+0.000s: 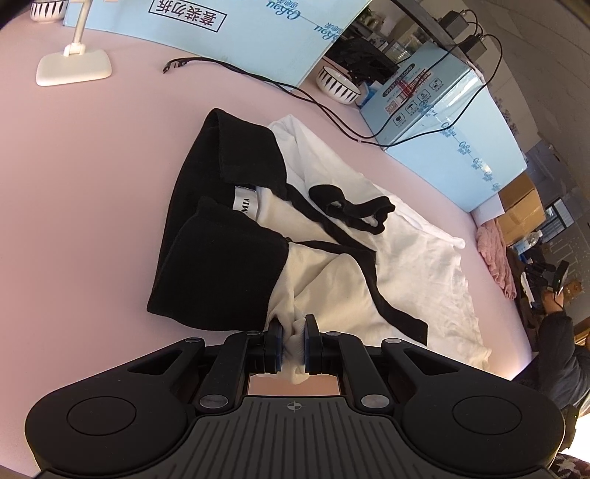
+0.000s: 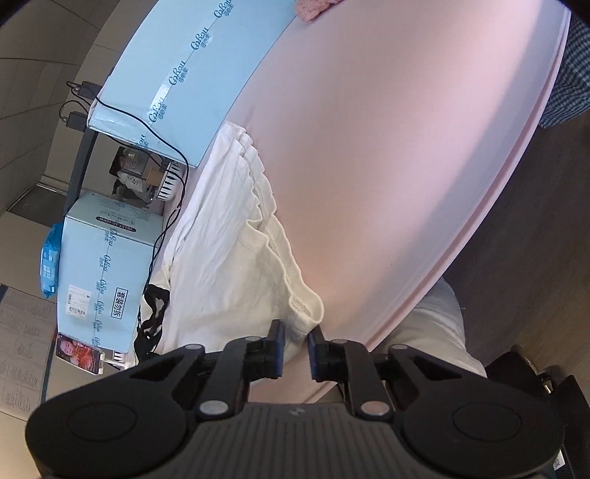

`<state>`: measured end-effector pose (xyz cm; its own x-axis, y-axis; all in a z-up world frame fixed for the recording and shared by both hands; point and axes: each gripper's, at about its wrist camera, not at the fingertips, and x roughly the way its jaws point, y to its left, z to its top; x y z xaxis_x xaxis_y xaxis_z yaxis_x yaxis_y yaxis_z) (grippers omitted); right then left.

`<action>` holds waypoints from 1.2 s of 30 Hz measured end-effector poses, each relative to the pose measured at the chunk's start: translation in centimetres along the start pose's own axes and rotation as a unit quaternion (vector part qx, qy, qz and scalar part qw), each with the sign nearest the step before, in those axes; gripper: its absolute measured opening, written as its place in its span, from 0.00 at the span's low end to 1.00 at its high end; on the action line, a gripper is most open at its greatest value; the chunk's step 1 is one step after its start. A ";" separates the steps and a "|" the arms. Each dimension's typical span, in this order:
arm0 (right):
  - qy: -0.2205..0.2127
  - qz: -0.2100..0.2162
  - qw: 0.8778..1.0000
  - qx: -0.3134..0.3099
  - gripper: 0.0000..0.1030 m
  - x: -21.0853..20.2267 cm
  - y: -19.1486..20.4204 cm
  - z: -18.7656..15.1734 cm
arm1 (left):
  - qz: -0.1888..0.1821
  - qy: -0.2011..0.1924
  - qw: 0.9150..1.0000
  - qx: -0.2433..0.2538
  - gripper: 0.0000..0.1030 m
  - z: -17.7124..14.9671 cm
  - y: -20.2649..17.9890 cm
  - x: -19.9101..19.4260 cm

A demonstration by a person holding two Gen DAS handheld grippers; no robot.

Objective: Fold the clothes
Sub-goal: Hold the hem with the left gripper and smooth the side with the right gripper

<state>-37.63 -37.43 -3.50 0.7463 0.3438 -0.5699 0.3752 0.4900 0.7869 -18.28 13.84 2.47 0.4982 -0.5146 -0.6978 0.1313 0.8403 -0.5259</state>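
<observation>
The desk (image 1: pixel 92 184) is covered with a pink surface and carries all items listed below.

Two light blue cartons stand along the far edge of the desk. The long carton (image 1: pixel 258 33) bears printed characters; the second carton (image 1: pixel 442 121) stands beside it. Both are closed, so their contents cannot be seen. A black cable (image 1: pixel 332 110) runs across the desk and over the second carton.

The cream-and-black garment (image 1: pixel 332 265) lies crumpled in the middle of the desk, its black sleeves (image 1: pixel 221 258) turned over the cream body, with a white neck label (image 1: pixel 245 200) exposed.

A white lamp base (image 1: pixel 73 66) stands on the desk at far left.

A white bowl with black stripes (image 1: pixel 337 83) sits in the gap between the cartons; its contents are not visible. A second striped bowl (image 1: pixel 48 9) is cut off at the upper edge.

The left hand-held gripper (image 1: pixel 293 344) is clenched on a fold of cream fabric at the near edge of the garment.

The right hand-held gripper (image 2: pixel 296 346) grasps the stitched hem (image 2: pixel 306 309) of the garment near the desk edge.
</observation>
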 end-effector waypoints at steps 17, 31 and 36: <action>-0.031 0.060 0.992 -0.106 0.06 -2.1 4.9 0.6 | -0.027 -0.016 0.999 -0.003 0.09 0.3 -0.5 -1.5; -0.135 0.102 0.983 -0.075 0.13 7.8 13.4 16.4 | -0.076 -0.048 0.989 -0.119 0.36 15.8 0.9 4.4; -0.147 -0.032 0.986 -0.068 0.75 12.1 13.6 18.0 | -0.051 -0.042 0.977 -0.204 0.66 18.9 4.8 6.8</action>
<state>-13.59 -40.99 4.56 0.8580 0.0717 -0.5086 0.3647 0.6122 0.7016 1.88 17.60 4.41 0.5720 -0.5609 -0.5986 -0.1609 0.6388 -0.7523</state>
